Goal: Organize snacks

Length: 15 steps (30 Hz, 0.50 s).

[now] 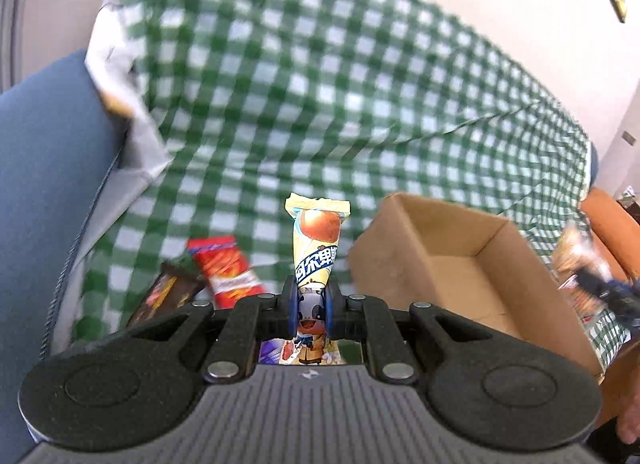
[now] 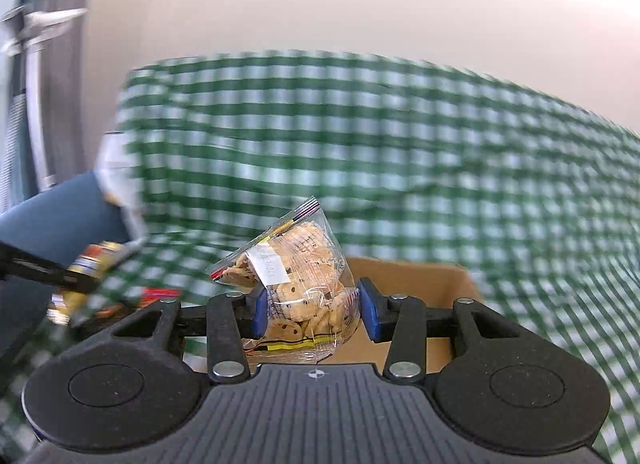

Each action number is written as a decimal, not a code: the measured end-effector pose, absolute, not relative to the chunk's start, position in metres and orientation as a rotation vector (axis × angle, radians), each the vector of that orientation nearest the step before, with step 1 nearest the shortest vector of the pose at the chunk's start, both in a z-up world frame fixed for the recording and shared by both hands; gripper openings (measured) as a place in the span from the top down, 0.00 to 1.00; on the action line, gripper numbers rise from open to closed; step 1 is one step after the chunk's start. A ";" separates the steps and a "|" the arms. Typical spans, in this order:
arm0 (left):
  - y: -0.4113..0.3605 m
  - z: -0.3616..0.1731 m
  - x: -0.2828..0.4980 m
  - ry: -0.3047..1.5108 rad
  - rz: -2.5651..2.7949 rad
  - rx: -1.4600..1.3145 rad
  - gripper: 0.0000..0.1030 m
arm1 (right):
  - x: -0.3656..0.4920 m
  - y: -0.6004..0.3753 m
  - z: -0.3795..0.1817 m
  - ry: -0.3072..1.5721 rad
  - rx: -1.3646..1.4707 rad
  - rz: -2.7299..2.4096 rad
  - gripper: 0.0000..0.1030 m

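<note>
Open brown cardboard box (image 1: 472,264) lying just right of and ahead of the left hand-held gripper (image 1: 314,304), long axis running away and to the right, mouth up, nothing visible inside. Left hand-held gripper clamped narrow on a slim pale-yellow candy packet with a cartoon cow (image 1: 316,252), packet standing upright out of the blue pads (image 1: 293,306), its crimped top pointing away. Judged next: a short swing rightward over the near wall of the box.

Right hand-held gripper (image 2: 316,314) gripping a clear plastic bag of small chocolate-chip cookies (image 2: 298,284), bag bulging up between the blue pads, tilted leftward at the top. Same cardboard box (image 2: 416,276) directly behind and below that bag, so the right hand probably nearer to a drop; the left needing the sideways move.

Still loose beside the box, on the left: a red foil snack pack (image 1: 226,268) and a dark brown wrapper (image 1: 164,298), touching or overlapping, hard to tell through blur.

Surface: green-and-white checked cloth (image 1: 320,103), creased, draped over what seems a sofa with a blue cushion (image 1: 44,183) at the left. Plain pale wall (image 2: 320,3) behind.
</note>
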<state>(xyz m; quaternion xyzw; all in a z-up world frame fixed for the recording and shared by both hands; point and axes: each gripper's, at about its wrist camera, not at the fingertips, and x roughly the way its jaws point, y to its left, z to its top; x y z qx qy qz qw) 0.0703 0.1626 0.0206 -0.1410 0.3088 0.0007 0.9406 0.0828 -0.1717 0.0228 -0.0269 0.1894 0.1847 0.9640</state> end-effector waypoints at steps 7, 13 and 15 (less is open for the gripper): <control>0.097 0.028 0.072 0.527 -0.081 -0.231 0.87 | 0.091 -0.218 0.007 0.432 0.067 0.243 0.56; 0.051 0.025 0.079 0.506 -0.171 -0.201 0.87 | 0.085 -0.246 0.006 0.429 0.044 0.185 0.56; 0.036 0.022 0.082 0.506 -0.203 -0.181 0.87 | 0.083 -0.254 0.003 0.430 0.037 0.167 0.56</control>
